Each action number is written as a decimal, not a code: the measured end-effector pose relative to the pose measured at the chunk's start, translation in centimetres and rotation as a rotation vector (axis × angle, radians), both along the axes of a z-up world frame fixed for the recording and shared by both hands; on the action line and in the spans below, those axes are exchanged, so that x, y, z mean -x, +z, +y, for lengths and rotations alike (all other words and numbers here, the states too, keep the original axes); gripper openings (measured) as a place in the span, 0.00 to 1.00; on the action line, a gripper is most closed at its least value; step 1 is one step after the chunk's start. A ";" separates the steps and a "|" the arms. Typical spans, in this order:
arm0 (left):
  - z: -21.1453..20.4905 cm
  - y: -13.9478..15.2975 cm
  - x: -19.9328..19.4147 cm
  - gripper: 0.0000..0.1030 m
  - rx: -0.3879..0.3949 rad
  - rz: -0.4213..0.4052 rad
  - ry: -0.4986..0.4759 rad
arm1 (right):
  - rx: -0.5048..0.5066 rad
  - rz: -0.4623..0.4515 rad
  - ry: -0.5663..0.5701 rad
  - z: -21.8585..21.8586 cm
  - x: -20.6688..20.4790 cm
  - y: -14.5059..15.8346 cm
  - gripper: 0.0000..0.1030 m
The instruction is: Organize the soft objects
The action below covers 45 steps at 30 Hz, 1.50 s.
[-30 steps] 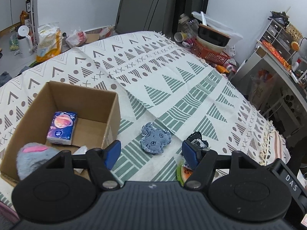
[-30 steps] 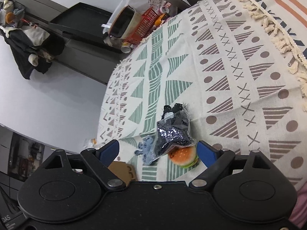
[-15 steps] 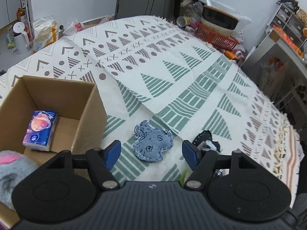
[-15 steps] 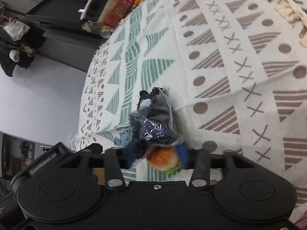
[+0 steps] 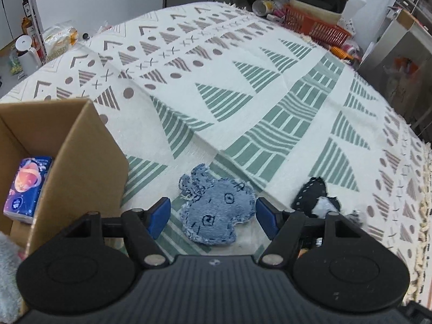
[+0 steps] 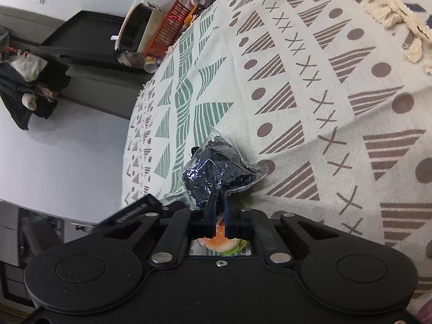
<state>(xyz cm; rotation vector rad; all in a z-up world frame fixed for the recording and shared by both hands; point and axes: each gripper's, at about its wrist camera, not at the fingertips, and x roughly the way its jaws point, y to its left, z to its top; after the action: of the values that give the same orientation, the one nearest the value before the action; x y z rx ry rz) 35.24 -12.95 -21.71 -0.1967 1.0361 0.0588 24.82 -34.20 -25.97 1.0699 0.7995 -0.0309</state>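
A blue denim stuffed toy (image 5: 216,213) lies on the patterned cloth, between the fingers of my left gripper (image 5: 212,216), which is open and low over it. To its left stands a cardboard box (image 5: 81,162) holding a tissue pack (image 5: 27,189) and a grey plush (image 5: 8,278). My right gripper (image 6: 219,213) is shut on the lower edge of a black glittery item in a clear plastic bag (image 6: 218,172). An orange and green burger toy (image 6: 224,244) shows under the right fingers. The black item (image 5: 316,197) also shows right of the denim toy.
The patterned tablecloth (image 5: 243,94) has a raised fold across its middle. A red basket (image 5: 313,25) with a dark bowl and jars stands at the far edge. The fringed cloth edge (image 6: 391,5) runs along the right side.
My left gripper has moved forward and down until the denim toy sits between its open fingers. My right gripper has gone from wide open to shut on the black bag.
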 end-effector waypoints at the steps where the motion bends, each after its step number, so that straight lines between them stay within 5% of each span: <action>1: 0.1 -0.3 0.0 0.61 0.015 0.008 0.001 | -0.011 -0.004 -0.004 -0.1 0.1 0.0 0.04; 7: 0.5 -0.3 0.5 0.16 0.066 0.007 0.012 | -0.019 -0.037 -0.025 -0.6 1.1 0.8 0.02; 24: 1.3 6.0 5.6 0.15 0.184 -0.084 -0.043 | 0.064 -0.114 0.004 0.4 3.8 5.2 0.01; 45: 8.3 12.3 10.2 0.15 0.206 -0.173 -0.006 | 0.113 -0.257 0.149 6.6 5.0 11.1 0.01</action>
<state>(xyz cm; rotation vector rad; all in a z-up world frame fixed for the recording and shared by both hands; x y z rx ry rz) 25.03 -4.66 -9.46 -0.3792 0.8690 -0.0698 19.81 -27.65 -14.82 0.8839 0.6345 0.1826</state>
